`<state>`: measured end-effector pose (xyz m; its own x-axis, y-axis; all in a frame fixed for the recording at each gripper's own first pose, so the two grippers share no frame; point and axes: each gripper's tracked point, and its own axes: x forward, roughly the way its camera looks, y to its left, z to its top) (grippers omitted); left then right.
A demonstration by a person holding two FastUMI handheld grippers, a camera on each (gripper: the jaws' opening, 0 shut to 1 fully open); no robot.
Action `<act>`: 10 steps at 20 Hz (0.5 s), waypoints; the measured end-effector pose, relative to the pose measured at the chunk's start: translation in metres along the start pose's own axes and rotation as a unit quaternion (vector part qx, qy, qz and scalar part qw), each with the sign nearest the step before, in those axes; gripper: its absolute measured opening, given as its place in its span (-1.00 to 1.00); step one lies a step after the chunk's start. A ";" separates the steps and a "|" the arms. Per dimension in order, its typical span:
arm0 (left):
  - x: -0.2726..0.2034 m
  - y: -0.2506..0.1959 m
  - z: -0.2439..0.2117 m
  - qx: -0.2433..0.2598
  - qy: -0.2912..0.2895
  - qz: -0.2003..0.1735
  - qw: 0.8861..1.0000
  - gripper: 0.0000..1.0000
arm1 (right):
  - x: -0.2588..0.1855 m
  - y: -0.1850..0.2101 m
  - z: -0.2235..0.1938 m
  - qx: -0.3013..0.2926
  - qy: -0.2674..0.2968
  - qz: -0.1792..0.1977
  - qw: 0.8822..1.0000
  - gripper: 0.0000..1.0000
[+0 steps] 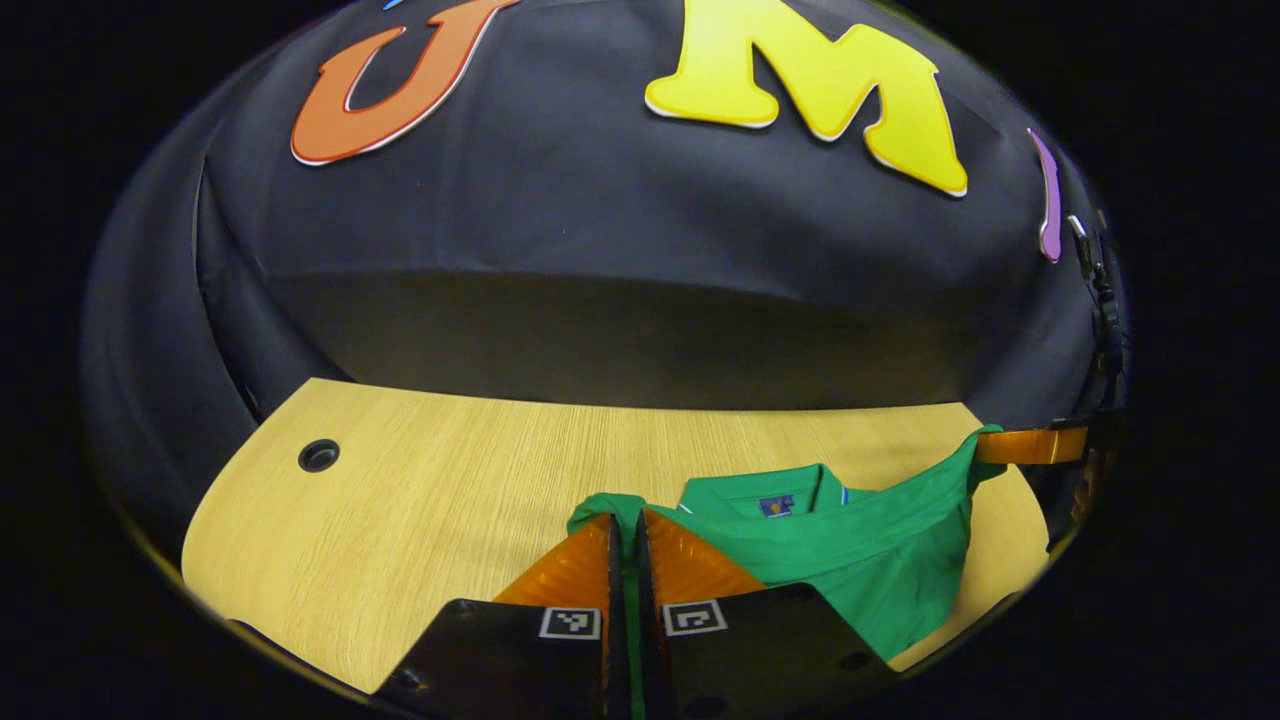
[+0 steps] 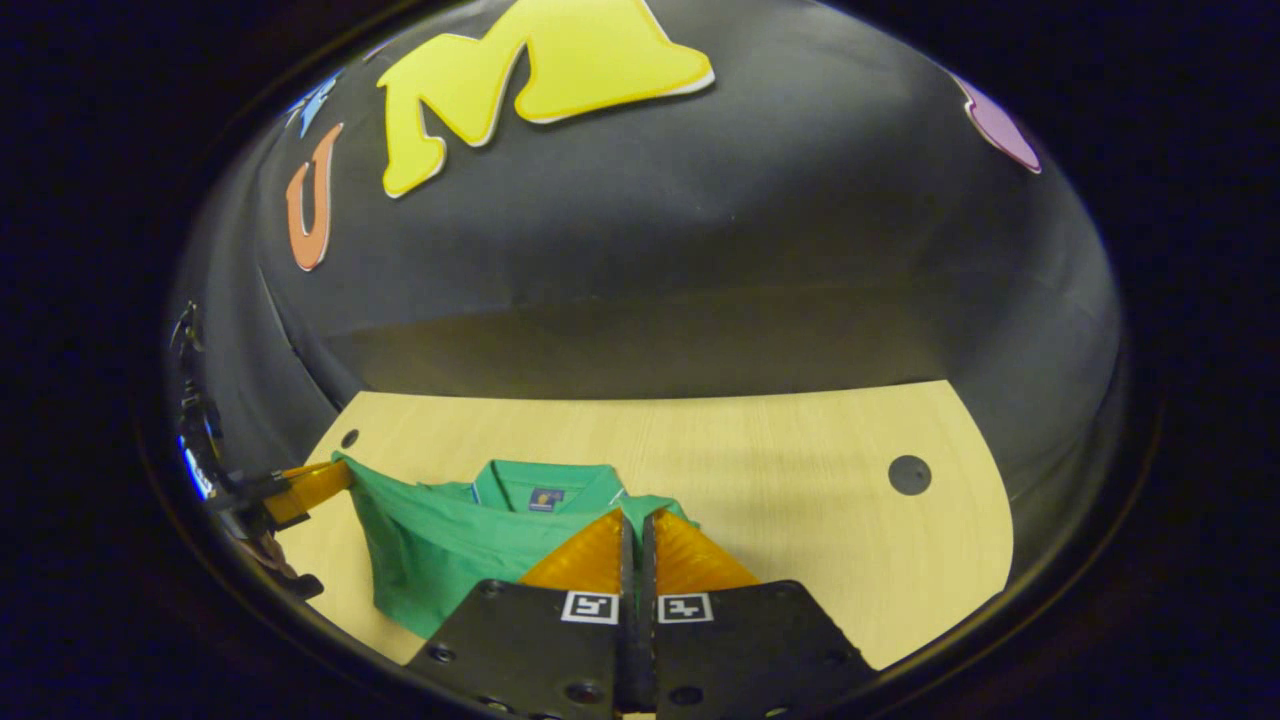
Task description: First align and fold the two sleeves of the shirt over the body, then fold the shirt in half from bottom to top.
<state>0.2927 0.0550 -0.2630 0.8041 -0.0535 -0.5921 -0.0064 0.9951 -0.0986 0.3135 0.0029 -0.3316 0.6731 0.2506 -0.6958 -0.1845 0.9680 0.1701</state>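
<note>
Green shirt (image 1: 860, 560) on the desk (image 1: 420, 500), lower part hidden behind both tools. Left tool (image 1: 627, 535) and right tool (image 2: 636, 530) each pinched closed on shirt fabric, lifting it; collar faces away.

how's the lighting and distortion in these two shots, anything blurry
Left gripper view: the table is evenly lit, its straight far edge bows from fisheye distortion, a shadow band lies along the wall's foot, and the green shirt looks sharp. Right gripper view: same curving, dimmer rim, left gripper small and soft at the edge.
</note>
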 end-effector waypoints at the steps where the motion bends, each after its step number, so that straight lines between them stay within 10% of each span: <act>1: 0.007 0.002 -0.005 -0.003 0.004 0.003 1.000 -0.79 | 0.010 -0.001 -0.005 0.000 0.007 -0.001 1.000 -1.00; 7: 0.033 0.013 -0.047 -0.009 0.056 0.018 0.998 -0.74 | 0.036 -0.016 -0.050 -0.040 0.041 -0.032 0.998 -0.88; 8: 0.031 0.012 -0.049 -0.017 0.060 0.016 0.998 -0.16 | 0.037 -0.017 -0.056 -0.045 0.045 -0.032 0.997 -0.84; 10: 0.025 0.016 -0.045 -0.013 0.058 0.030 0.998 1.00 | 0.027 -0.015 -0.060 -0.042 0.042 -0.034 0.998 -0.02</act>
<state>0.2859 0.0657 -0.3148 0.7282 -0.0044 -0.6853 -0.0693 0.9944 -0.0799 0.2916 -0.0059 -0.3949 0.6239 0.1782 -0.7609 -0.2022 0.9773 0.0630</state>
